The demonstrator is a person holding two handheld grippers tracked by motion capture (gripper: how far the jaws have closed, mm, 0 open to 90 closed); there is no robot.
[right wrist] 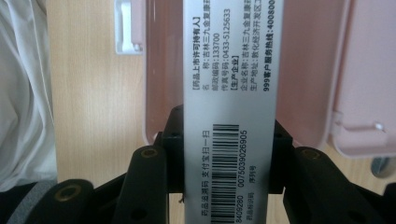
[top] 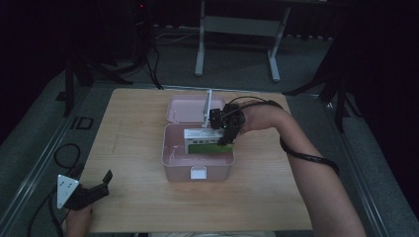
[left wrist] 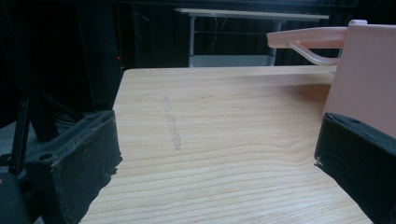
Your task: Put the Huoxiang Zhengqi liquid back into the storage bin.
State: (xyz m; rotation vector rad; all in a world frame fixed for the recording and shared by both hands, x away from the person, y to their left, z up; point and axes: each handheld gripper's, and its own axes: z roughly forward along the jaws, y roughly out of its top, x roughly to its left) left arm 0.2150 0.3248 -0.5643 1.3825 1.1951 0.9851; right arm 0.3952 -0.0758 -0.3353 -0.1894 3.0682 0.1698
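Pale grained wooden table [top: 138,148], smooth pink plastic box [top: 197,160] at its middle with hinged lid [top: 190,107] laid open, right gripper [top: 225,131] clamped on a flat rectangular carton [right wrist: 229,107] with barcode inside the box, left gripper [top: 91,190] spread wide, empty, at the near-left edge.

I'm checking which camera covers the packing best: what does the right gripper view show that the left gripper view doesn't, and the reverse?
Right gripper view: the medicine carton clamped between its jaws, with barcode and printed text, above the pink box's inside.

Left gripper view: its own open jaws over bare wood and the box lid seen edge-on.

Both: the wooden table and the pink box.
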